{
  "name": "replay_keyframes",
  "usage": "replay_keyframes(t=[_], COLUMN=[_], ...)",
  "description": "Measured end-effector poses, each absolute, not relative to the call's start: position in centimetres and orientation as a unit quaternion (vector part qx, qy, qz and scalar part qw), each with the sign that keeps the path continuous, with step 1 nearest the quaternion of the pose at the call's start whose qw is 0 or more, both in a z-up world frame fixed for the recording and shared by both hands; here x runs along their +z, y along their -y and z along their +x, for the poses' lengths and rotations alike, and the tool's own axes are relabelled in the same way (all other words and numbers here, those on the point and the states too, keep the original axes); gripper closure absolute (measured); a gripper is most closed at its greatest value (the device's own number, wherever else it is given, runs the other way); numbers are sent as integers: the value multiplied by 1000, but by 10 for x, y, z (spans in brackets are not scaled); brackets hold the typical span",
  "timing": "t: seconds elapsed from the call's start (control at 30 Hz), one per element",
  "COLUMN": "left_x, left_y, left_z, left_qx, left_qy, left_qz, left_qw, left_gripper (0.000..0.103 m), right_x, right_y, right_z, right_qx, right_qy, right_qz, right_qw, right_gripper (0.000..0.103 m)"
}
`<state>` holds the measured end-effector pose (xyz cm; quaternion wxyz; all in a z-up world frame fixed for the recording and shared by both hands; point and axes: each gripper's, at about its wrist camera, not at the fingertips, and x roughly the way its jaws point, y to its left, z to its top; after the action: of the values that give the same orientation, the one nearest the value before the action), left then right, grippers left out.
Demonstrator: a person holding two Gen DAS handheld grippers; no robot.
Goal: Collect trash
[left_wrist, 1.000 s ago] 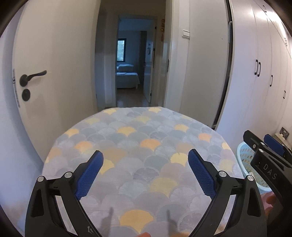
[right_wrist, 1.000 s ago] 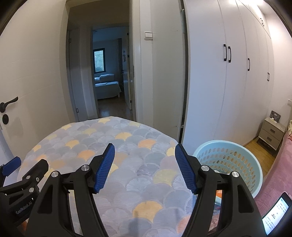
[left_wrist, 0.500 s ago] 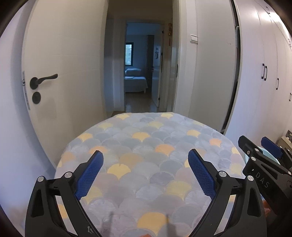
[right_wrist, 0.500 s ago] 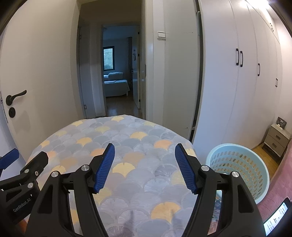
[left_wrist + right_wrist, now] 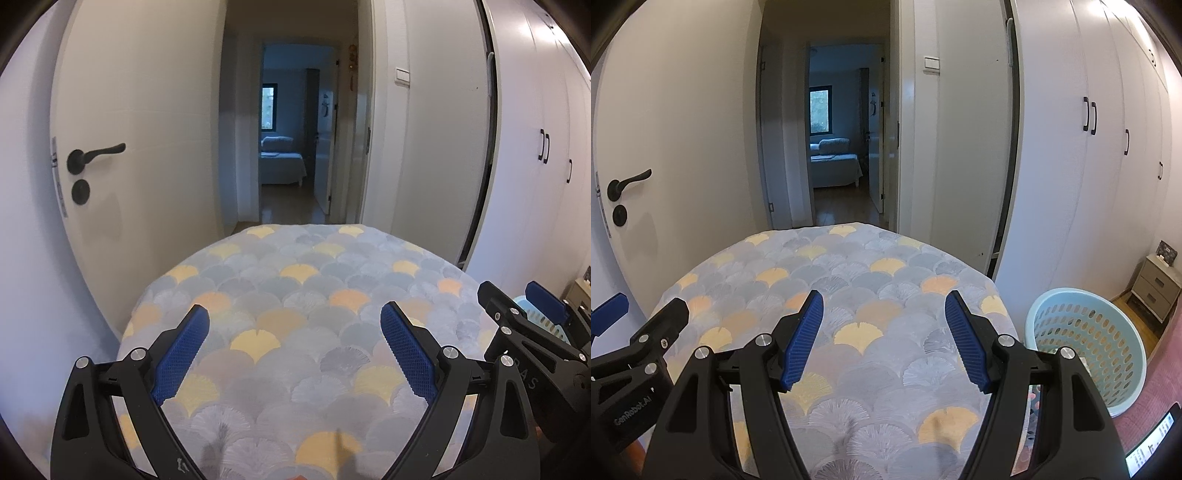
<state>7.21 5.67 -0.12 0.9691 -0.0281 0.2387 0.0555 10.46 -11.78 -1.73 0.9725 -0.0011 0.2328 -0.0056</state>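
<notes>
While both grippers hang above the patterned table, nothing sits between their blue pads. The left gripper is spread wide, pads well apart, gripping nothing. The right gripper is released too, its jaws parted over the fan-print cloth and holding nothing. In the left view the right one pokes in at 4 o'clock; in the right view the left one shows at 8 o'clock. No trash shows on the tabletop in either view. The pale blue basket stands on the floor at 4 o'clock in the right view, just beside the table's edge; something small lies inside, too unclear to name. A white door with a black handle stands at 10 o'clock, wardrobes at 2 o'clock, and an open hallway at 12.
</notes>
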Motion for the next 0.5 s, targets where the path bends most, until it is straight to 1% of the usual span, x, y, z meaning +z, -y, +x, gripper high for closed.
replay_keyframes(t=[0.5], left_x=[-10], left_y=[-64], left_z=[74], left_qx=[61], left_qy=[-248], left_qz=[-33], left_qw=[966], left_gripper=[12], right_x=[-25], right_y=[108], right_z=[107], right_qx=[-1], right_qy=[-243], right_qz=[-6], right_qw=[970], right_gripper=[38])
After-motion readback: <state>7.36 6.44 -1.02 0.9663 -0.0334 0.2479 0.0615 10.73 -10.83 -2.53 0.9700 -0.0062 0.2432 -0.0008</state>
